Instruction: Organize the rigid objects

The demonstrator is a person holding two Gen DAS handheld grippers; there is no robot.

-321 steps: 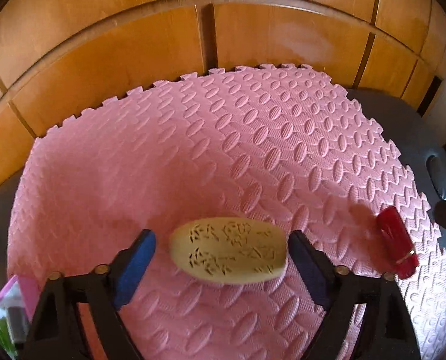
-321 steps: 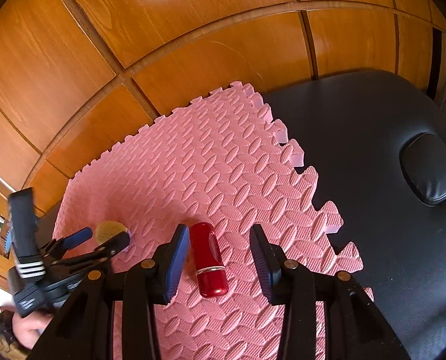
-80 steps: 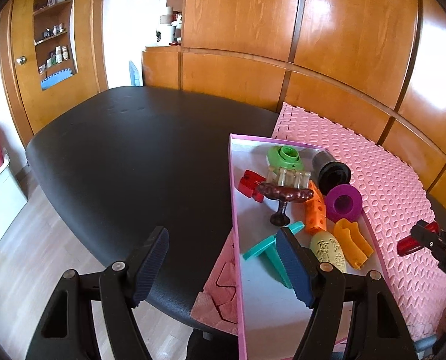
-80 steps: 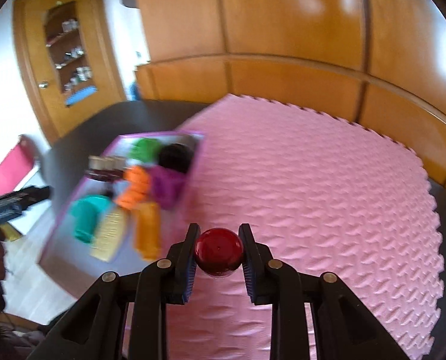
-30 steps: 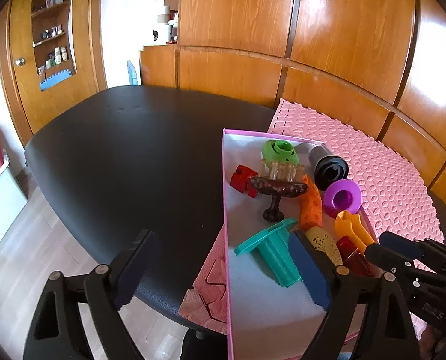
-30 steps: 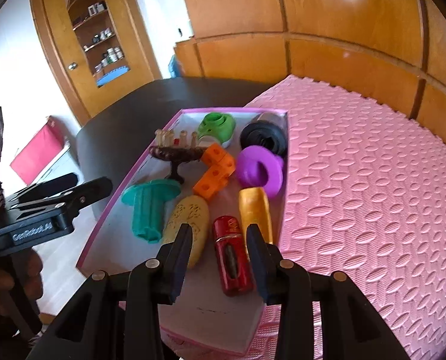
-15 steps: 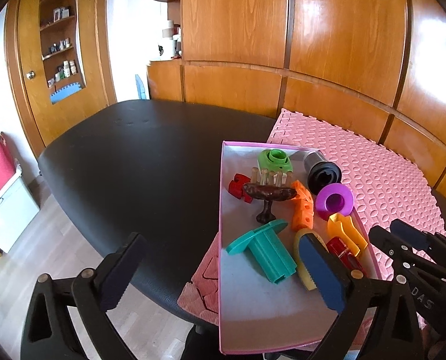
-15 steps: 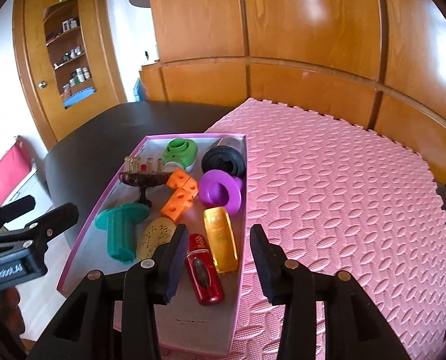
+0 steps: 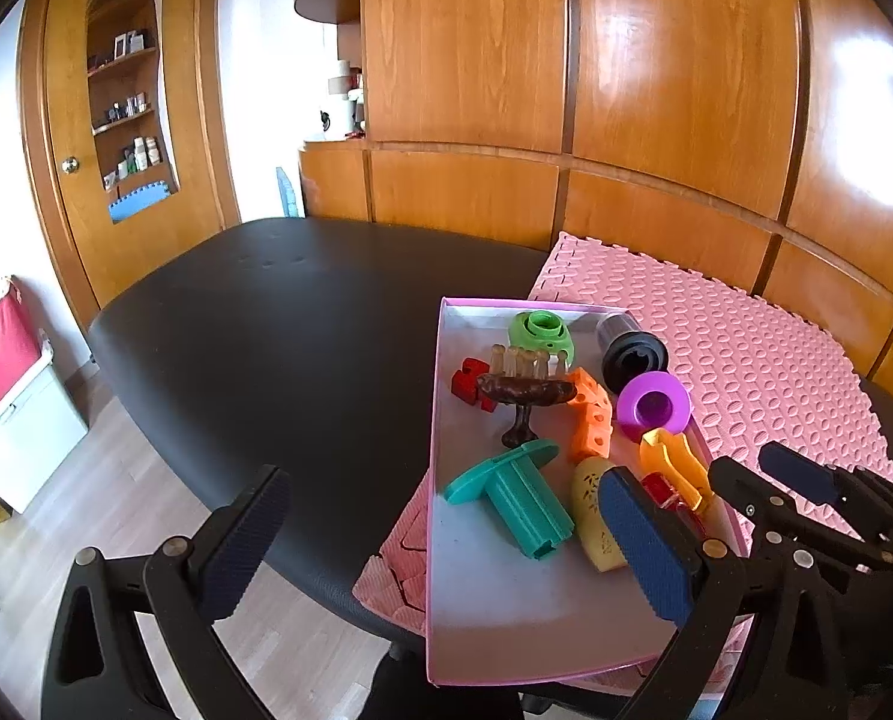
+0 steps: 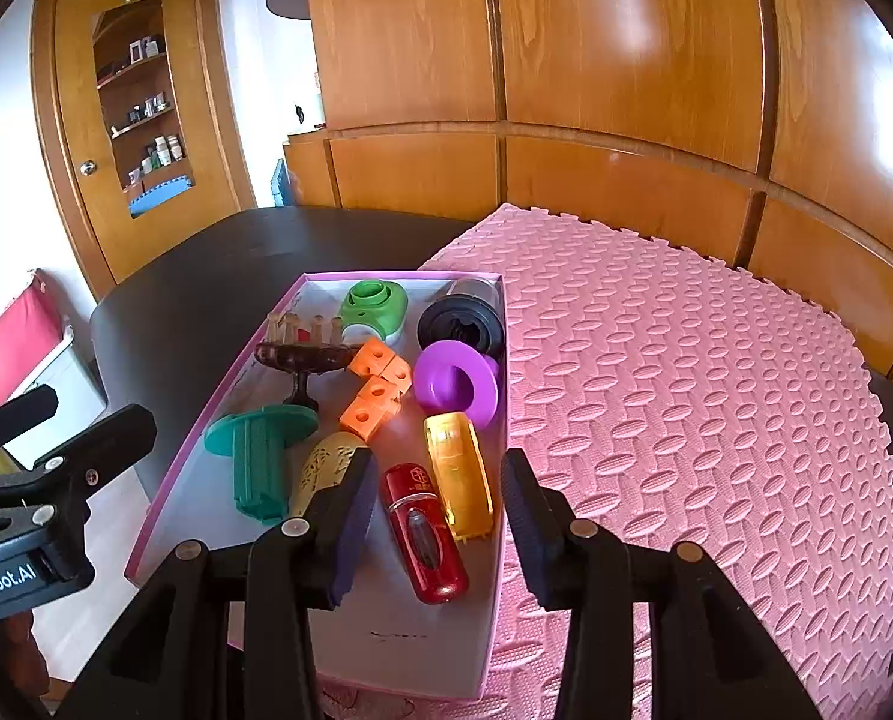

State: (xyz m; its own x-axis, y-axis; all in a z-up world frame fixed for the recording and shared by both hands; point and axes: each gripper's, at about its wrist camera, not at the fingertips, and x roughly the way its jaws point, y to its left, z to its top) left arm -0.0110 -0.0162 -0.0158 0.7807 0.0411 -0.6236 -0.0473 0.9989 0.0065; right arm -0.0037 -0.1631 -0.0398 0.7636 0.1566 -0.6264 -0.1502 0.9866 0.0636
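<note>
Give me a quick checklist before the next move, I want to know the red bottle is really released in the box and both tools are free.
1. Red bottle lying in the pink box, beside the yellow piece: ok.
2. Right tool off the bottle, pads apart and clear of it: ok.
3. Left tool wide open with nothing between its pads: ok.
4. Pink foam mat free of loose objects in the part that shows: ok.
5. Box fully supported on the table: cannot tell, its near end sits by the edge.
6. Cream oval piece in the box, by the teal part: ok.
</note>
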